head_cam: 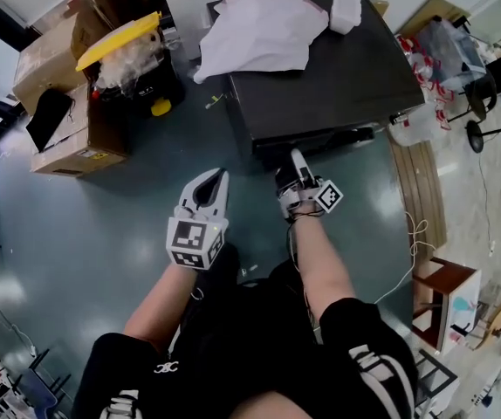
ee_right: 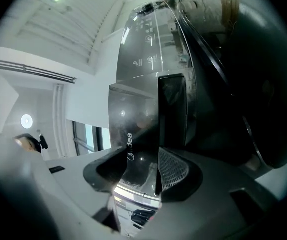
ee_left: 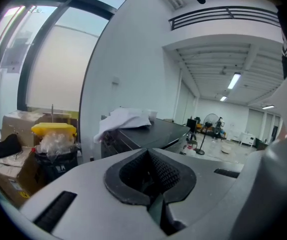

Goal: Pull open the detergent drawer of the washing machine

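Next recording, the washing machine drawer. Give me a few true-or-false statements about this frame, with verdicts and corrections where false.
1. A white cloth lies on top of the washing machine. True.
2. The left gripper holds that cloth. False: its jaws are together on nothing, over the floor, apart from the machine.
3. The right gripper has the front of the detergent drawer between its jaws. True.
4. In the head view, the yellow-lidded bin stands to the right of the machine. False: it stands to its left.
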### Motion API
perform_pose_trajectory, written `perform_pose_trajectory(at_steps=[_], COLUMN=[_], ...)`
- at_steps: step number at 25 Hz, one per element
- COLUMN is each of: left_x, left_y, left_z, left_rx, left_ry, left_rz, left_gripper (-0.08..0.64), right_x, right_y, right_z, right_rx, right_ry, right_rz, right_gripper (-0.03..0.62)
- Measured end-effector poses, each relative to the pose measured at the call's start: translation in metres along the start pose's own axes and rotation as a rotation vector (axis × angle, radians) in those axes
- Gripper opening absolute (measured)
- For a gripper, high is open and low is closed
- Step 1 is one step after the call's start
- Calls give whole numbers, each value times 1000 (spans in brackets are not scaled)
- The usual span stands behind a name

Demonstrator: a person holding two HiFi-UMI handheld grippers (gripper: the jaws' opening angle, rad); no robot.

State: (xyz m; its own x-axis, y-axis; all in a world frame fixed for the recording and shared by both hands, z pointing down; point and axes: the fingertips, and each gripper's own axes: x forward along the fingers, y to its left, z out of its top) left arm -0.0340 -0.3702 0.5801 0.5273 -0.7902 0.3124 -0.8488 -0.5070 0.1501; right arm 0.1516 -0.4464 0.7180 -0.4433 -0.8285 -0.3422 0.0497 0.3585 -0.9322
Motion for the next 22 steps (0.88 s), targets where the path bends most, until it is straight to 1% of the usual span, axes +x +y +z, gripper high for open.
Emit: perform_pose_trajectory(at_steps=[2,4,7,10,12,16,22], left_x=[-7,-14,-32,-48,-57,-73,-96], left_y=[4,8,11,5,-3,-20,-69], left_z=[5,8,10,10,9,3,0], left_rx=[28,51,52,49,52,34,39], left_ry=[-1,-2,-8,-16,-20,-24,-40], left_rz=[-23,-29,-22,-5,6,24,58], left_gripper=[3,3,3,3,3,3,3], right_x=[-6,-13,-26,-39,-50,-73,-116], right_y=[4,5,7,13,19,29,43], right_z=[0,-1,-3,-7,-8,-11,-16], right_rx=[-10,-14,-19,-22,-22,-28,-11], right_ry=[-26,-50,-78,-71,-65,-52,-22], right_rz=[10,12,-9,-11,-9,-5,-2], right_gripper=[192,190,190,190,190,192,190])
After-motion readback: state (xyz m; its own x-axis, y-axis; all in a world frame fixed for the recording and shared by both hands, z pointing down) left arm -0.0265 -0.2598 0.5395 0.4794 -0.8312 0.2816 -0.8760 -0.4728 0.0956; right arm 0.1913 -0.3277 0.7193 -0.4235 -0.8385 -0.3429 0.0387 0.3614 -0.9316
